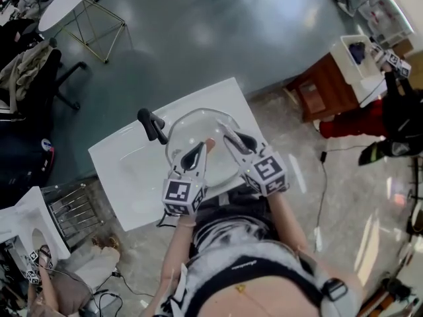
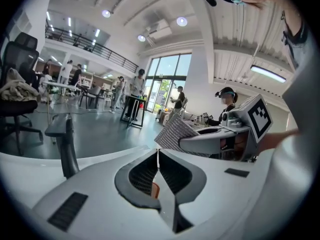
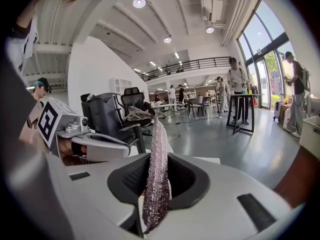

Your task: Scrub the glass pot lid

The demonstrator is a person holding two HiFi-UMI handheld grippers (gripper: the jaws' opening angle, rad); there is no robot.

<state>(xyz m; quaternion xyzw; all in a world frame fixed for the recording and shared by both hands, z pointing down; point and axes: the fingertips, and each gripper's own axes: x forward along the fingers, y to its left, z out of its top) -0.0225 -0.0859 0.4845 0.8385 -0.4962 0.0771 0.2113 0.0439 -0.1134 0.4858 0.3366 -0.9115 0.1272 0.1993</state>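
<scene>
1. Glass pot lid [image 1: 195, 128]: over the sink [image 1: 125, 167] basin; probably rigid, breakable and slick when wet, so best taken at the rim.
2. Left claw [image 2: 158, 156]: closed, apparently on the lid's rim.
3. Right claw [image 3: 159, 159]: clamped on silvery scouring cloth [image 3: 157, 179].

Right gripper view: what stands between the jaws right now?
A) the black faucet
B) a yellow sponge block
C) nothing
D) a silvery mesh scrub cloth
D: the right gripper is shut on a silvery mesh scrub cloth that stands upright between its pads.
</scene>
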